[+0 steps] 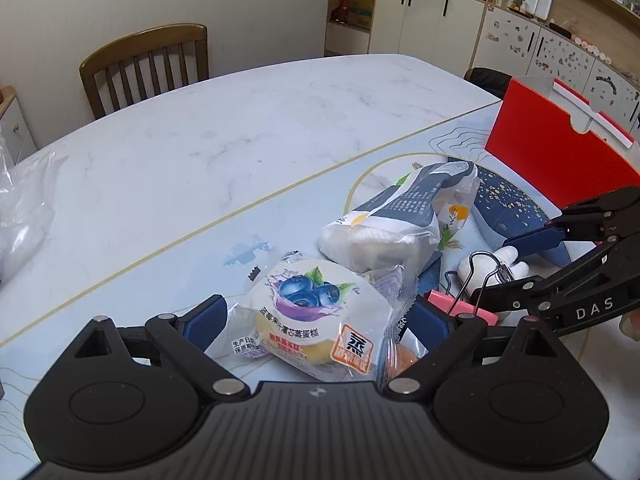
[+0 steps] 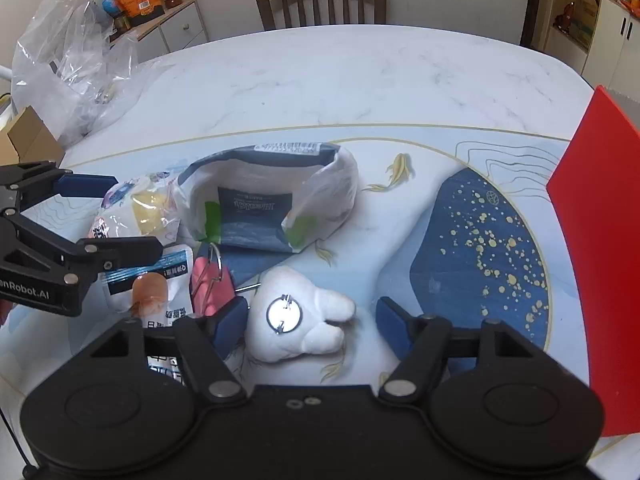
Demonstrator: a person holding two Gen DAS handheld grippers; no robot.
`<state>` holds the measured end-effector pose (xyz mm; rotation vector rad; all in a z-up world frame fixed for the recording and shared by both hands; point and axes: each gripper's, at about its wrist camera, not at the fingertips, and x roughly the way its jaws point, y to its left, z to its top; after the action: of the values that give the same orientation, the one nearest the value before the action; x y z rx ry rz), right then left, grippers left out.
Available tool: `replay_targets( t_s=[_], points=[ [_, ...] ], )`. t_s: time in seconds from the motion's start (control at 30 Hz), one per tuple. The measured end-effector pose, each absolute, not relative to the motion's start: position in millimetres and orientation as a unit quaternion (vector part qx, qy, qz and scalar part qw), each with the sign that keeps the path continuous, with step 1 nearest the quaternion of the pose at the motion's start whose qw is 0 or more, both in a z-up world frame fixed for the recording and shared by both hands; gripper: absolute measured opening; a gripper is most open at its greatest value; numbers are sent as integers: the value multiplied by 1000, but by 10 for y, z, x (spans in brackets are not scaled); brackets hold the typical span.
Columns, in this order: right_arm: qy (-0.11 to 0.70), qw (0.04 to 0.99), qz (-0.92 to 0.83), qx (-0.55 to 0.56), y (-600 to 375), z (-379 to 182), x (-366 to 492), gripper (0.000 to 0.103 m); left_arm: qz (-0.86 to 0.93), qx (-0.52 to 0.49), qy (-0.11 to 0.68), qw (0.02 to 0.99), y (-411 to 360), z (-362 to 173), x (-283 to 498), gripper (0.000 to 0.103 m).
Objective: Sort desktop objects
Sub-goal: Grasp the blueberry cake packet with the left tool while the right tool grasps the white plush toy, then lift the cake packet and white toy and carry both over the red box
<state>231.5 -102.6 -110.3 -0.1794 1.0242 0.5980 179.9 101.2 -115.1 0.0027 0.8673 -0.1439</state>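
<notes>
A blueberry cake packet (image 1: 312,312) lies between the blue pads of my left gripper (image 1: 318,306), which straddle it without visibly pressing; the jaws stand open. From the right wrist, that gripper (image 2: 136,213) is around the same packet (image 2: 136,208). My right gripper (image 2: 312,312) is open around a white plush toy (image 2: 296,320) with a round metal disc; its left pad is at the toy's edge, and a gap remains on the right. A pink binder clip (image 2: 210,280) and an orange sausage packet (image 2: 150,292) lie just left of the toy. A grey-and-white bread packet (image 2: 264,204) lies behind it.
A tall red box (image 2: 600,240) stands at the right edge of the patterned table mat (image 2: 480,248). A crumpled clear plastic bag (image 2: 72,64) and a cardboard box (image 2: 28,140) sit at the far left. A wooden chair (image 2: 320,0) stands behind the marble table (image 2: 340,68).
</notes>
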Motion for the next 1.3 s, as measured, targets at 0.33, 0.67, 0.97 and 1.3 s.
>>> replay_targets(
  t_s=[0.33,0.67,0.97,1.3],
  points=[
    [482,823,291,-76,-1012,-1081,2302,49,-59,-10,415,908,1043,-1125,1770,84],
    [477,832,277,-64,-1134,-1029,2306,44,-44,-16,413,909,1062,-1071,1723,70],
    [468,841,267,-50,-1291,-894,2283,44,-28,-35,408,912,1057,-977,1647,68],
    [453,849,270,-31,-1492,-609,2193,44,-26,-34,394,918,927,-670,1490,68]
  ],
)
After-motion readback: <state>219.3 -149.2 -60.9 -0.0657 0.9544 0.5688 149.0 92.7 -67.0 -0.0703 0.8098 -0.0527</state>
